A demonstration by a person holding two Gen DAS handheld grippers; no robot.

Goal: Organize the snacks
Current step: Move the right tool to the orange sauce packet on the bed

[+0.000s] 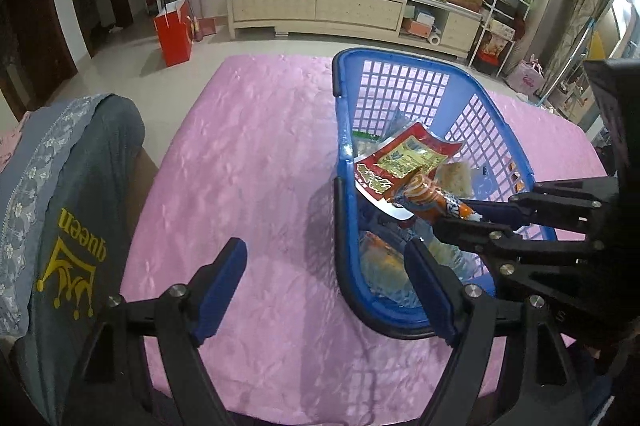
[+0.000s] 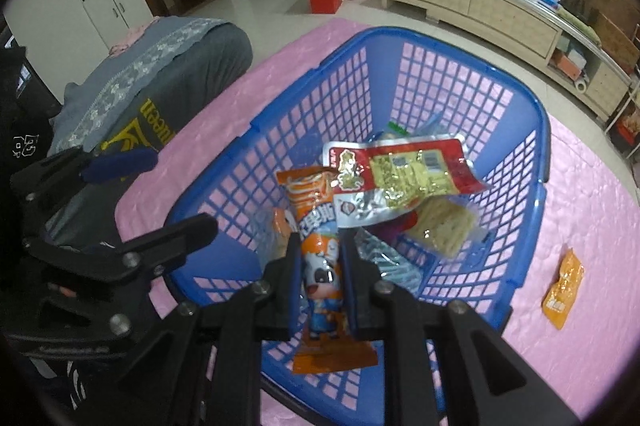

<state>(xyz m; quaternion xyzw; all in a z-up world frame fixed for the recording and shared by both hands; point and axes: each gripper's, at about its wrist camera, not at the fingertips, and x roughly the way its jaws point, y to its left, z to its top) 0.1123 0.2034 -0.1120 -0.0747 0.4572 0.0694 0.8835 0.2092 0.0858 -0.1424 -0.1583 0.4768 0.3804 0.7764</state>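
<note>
Orange cow packet [image 2: 322,266] is sitting clamped between the right gripper [image 2: 320,278] fingers, jaws closed narrow on its middle, its upper end over the blue basket [image 2: 538,129] interior and its lower end hanging past the basket's near rim. In the left wrist view the same packet [image 1: 430,197] is poking out from the right gripper [image 1: 472,220] above the basket's [image 1: 400,55] right side. Packet is not lying in the basket yet.

Step, as judged: dropping this snack into the basket. Next move is likely calling for lowering it a bit further in and opening the jaws so it lands on the pile.

Left gripper [image 1: 324,286] is hovering wide open, holding nothing, one finger over the pink cloth [image 1: 248,145], the other by the basket's near left rim.

Already sitting in the basket: a red-and-yellow packet [image 2: 404,173] on top, a pale cracker pack [image 2: 444,226] beneath it, clear wrappers lower down. Red packet is lying right ahead of the held one, may be getting nudged on release.

One small orange packet [image 2: 562,290] is lying on the cloth just beside the basket's right side, toward the cloth's right edge, probably the next pick.

Grey pillow [image 1: 68,193] is resting at the cloth's left edge, well apart from the basket. Not in the way.
</note>
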